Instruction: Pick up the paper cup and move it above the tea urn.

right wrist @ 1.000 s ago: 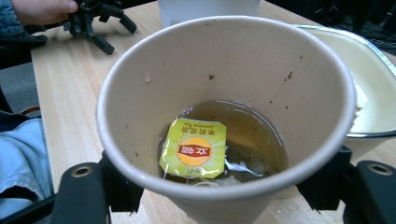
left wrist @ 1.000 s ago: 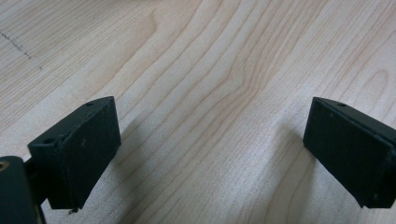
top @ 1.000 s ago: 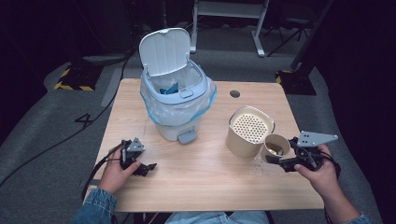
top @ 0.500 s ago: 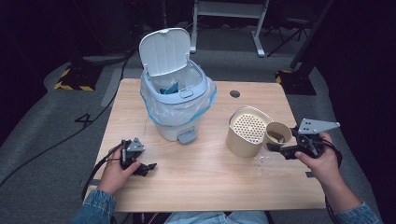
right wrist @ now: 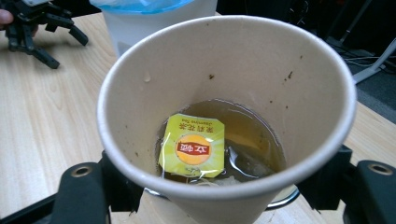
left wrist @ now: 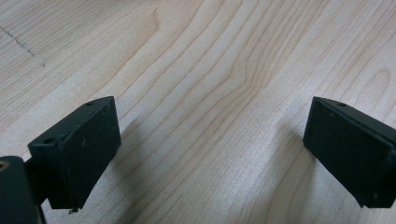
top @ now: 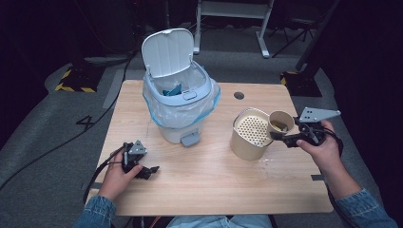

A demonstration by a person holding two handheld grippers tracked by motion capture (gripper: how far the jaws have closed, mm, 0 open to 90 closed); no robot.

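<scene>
My right gripper (top: 281,136) is shut on a brown paper cup (top: 280,122) and holds it up beside the right rim of a beige container with a perforated strainer top (top: 250,132). In the right gripper view the cup (right wrist: 224,79) stands between the two jaws of the right gripper (right wrist: 224,191). It holds brown tea and a yellow tea bag tag (right wrist: 192,147). My left gripper (top: 148,170) rests on the wooden table (top: 214,190) at the front left, open. In the left gripper view nothing is in the left gripper (left wrist: 210,154) but bare wood.
A white pedal bin (top: 180,102) with a blue liner stands at the table's back left, its lid up. A round cable hole (top: 239,95) lies behind the container. Small wet spots (top: 266,164) mark the wood in front of the container.
The right gripper has lifted the cup and carried it farther from the person, up beside the strainer container's rim. The left gripper has stayed where it was.
</scene>
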